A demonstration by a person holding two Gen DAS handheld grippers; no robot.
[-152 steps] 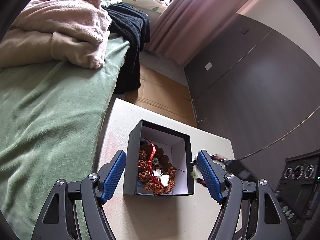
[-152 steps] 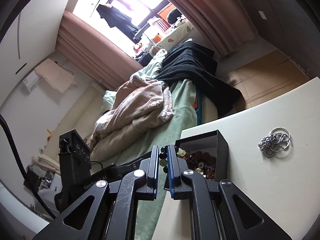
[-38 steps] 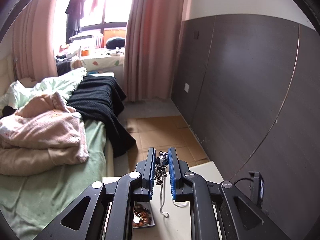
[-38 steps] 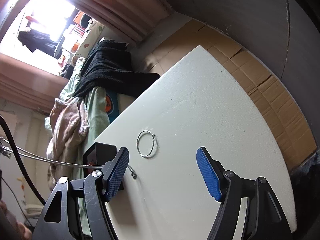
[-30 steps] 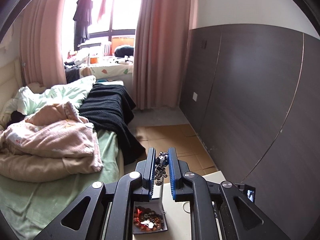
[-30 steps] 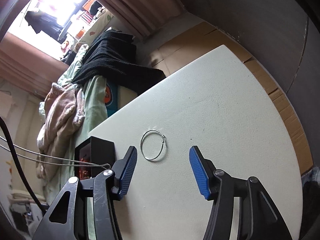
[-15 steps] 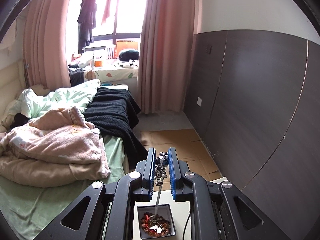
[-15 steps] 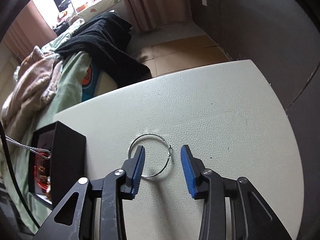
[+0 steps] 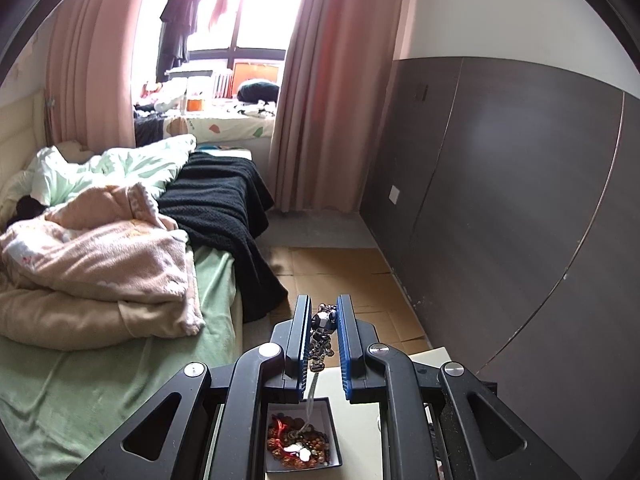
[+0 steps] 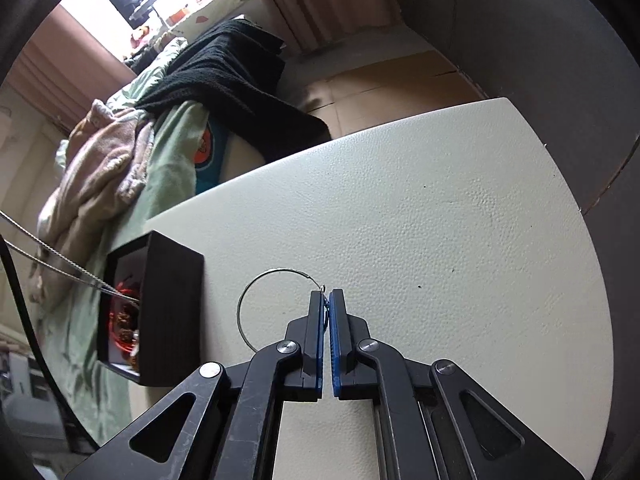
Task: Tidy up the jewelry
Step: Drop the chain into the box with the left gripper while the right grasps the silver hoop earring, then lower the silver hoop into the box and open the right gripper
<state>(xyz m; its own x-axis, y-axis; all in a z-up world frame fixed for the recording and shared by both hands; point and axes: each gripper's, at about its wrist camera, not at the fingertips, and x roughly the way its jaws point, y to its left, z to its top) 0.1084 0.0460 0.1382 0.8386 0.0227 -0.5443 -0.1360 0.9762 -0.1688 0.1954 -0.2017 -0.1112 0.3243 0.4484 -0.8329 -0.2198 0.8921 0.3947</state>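
My left gripper point(image 9: 324, 312) is shut on a silver beaded necklace point(image 9: 322, 330). Its chain point(image 9: 310, 394) hangs down into the black box point(image 9: 302, 438), which is white inside and holds brown beads and red cord. In the right wrist view the same box point(image 10: 170, 308) stands at the left edge of the white table point(image 10: 420, 216), with the chain point(image 10: 68, 268) running into it from the left. My right gripper point(image 10: 326, 294) is shut on the right side of a thin silver hoop point(image 10: 256, 292) that lies flat on the table beside the box.
A bed with a green sheet point(image 9: 80, 392), pink blankets point(image 9: 96, 256) and a black throw point(image 9: 224, 208) runs along the table's left side. Dark wall panels point(image 9: 520, 200) stand to the right. Cardboard point(image 9: 340, 276) covers the floor beyond the table.
My right gripper's jaws have come together onto the hoop's right side. My left gripper has moved over the box, and the chain's end now hangs inside it.
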